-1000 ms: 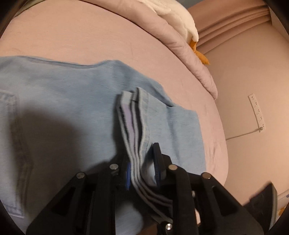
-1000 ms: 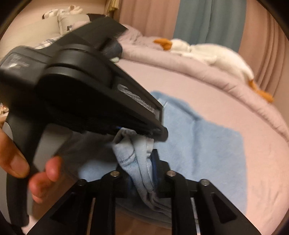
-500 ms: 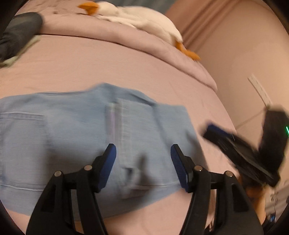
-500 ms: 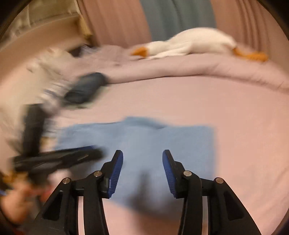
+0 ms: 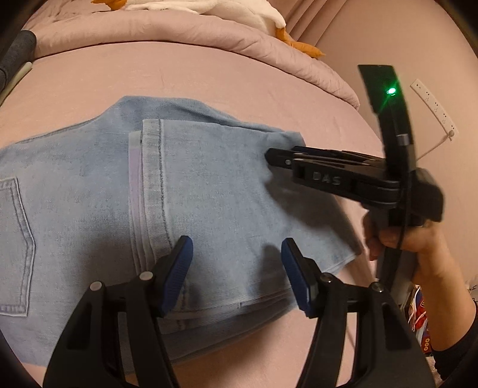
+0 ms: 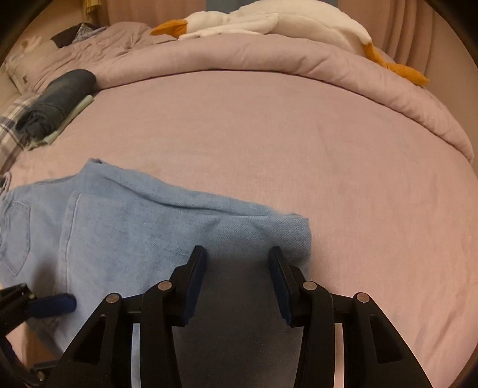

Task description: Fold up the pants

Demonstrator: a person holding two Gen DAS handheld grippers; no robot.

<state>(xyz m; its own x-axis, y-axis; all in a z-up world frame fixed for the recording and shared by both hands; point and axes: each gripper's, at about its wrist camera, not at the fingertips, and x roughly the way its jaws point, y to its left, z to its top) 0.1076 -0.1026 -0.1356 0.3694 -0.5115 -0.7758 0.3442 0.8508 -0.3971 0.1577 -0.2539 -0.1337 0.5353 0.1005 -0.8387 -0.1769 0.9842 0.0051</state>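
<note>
Light blue jeans (image 5: pixel 209 191) lie folded flat on the pink bed sheet (image 5: pixel 194 74), the leg hems laid over the seat, a back pocket at the left. My left gripper (image 5: pixel 236 256) hovers open over the near edge of the fold with nothing between its blue pads. My right gripper (image 5: pixel 277 155) comes in from the right in the left wrist view, held by a hand (image 5: pixel 409 238), its tip over the jeans' right edge. In the right wrist view the jeans (image 6: pixel 143 232) lie below my right gripper (image 6: pixel 236 259), which stands open and empty.
A rolled dark pair of jeans (image 6: pixel 59 98) rests on plaid fabric at the far left. A bunched pink duvet (image 6: pixel 269 56) with a white plush goose (image 6: pixel 269 21) runs along the back. A power strip (image 5: pixel 433 107) hangs on the wall to the right.
Both grippers were shut on the bunched leg hems a second ago. They have opened, let the denim drop flat onto the jeans, and drawn apart sideways.
</note>
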